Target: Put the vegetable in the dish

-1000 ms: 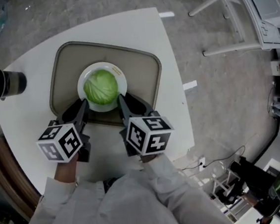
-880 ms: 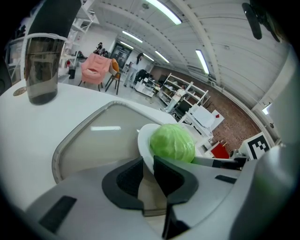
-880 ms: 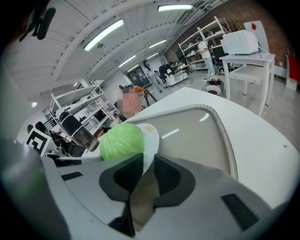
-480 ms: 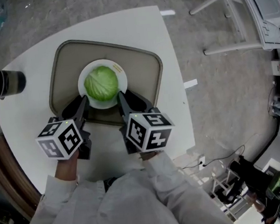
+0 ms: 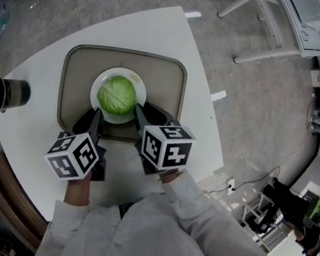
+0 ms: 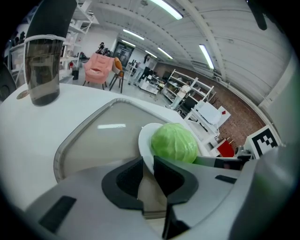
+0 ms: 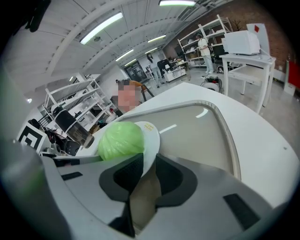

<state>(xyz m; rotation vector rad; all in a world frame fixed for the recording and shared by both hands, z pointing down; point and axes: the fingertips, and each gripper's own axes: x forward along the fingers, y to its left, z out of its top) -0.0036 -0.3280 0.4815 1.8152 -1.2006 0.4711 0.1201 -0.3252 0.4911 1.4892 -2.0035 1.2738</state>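
A round green cabbage [image 5: 116,96] lies in a white dish [image 5: 96,86], which rests in the middle of a beige tray [image 5: 162,90]. My left gripper [image 5: 95,115] is shut on the dish's near left rim. In the left gripper view the rim [image 6: 145,140] runs into the narrow gap of that gripper [image 6: 148,161], with the cabbage [image 6: 174,143] just beyond. My right gripper [image 5: 139,109] is shut on the near right rim. The right gripper view shows the dish edge [image 7: 152,138] pinched in the gripper [image 7: 149,161], beside the cabbage [image 7: 121,139].
The tray sits on a white table [image 5: 34,121] whose right edge drops to the floor. A dark tumbler [image 5: 0,94] stands at the table's far left, seen upright in the left gripper view [image 6: 43,70]. A white desk frame [image 5: 284,15] stands off to the right.
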